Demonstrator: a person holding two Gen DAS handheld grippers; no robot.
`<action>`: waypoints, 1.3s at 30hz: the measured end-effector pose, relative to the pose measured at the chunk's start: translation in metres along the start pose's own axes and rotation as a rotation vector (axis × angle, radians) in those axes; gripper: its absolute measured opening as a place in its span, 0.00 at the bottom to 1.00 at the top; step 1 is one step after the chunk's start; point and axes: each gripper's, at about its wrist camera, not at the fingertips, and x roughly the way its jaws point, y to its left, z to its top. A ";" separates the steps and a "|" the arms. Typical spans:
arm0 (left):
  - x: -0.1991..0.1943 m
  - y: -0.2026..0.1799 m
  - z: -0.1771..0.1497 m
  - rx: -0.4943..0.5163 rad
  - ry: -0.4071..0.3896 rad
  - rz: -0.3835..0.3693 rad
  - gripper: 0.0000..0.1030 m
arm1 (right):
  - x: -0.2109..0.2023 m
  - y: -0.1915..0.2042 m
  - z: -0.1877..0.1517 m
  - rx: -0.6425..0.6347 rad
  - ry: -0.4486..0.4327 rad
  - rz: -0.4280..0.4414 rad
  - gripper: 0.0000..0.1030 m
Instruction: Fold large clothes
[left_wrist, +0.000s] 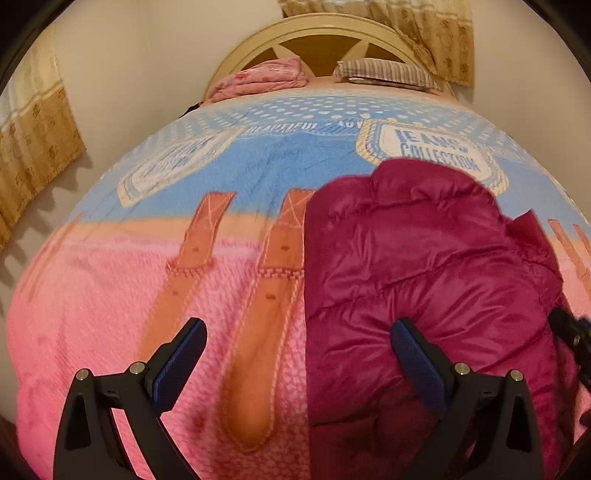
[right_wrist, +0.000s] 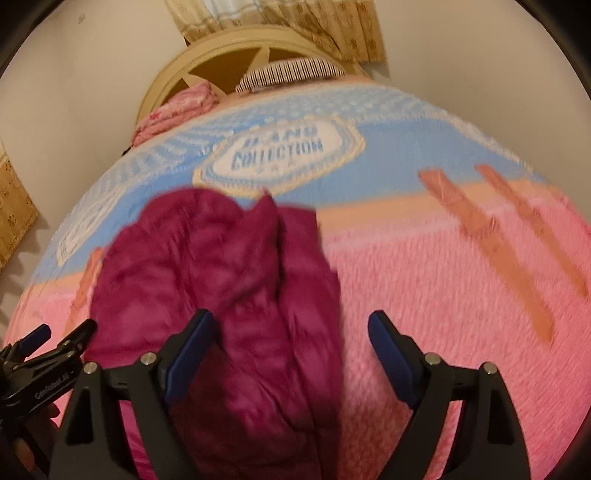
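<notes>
A magenta quilted puffer jacket (left_wrist: 424, 280) lies bunched on the bed's pink and blue blanket (left_wrist: 110, 314). It also shows in the right wrist view (right_wrist: 221, 280). My left gripper (left_wrist: 299, 332) is open and empty above the jacket's left edge, with its right finger over the jacket. My right gripper (right_wrist: 290, 325) is open and empty above the jacket's right edge, with its left finger over the fabric. The right gripper shows at the right edge of the left wrist view (left_wrist: 574, 343). The left gripper shows at the left of the right wrist view (right_wrist: 55, 339).
A pink folded blanket (left_wrist: 262, 79) and a striped pillow (left_wrist: 384, 72) lie by the cream headboard (left_wrist: 317, 37). Patterned curtains (left_wrist: 33, 147) hang on the walls at the left and behind the bed.
</notes>
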 end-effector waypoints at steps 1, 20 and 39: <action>0.002 0.001 -0.003 -0.014 -0.009 -0.006 0.98 | 0.003 -0.004 -0.001 0.010 0.005 0.011 0.85; 0.019 -0.004 -0.014 -0.003 0.017 -0.125 0.92 | 0.024 -0.010 -0.021 0.009 0.021 0.162 0.62; -0.001 -0.034 -0.020 0.140 -0.039 -0.168 0.26 | 0.021 -0.009 -0.023 -0.009 0.017 0.207 0.44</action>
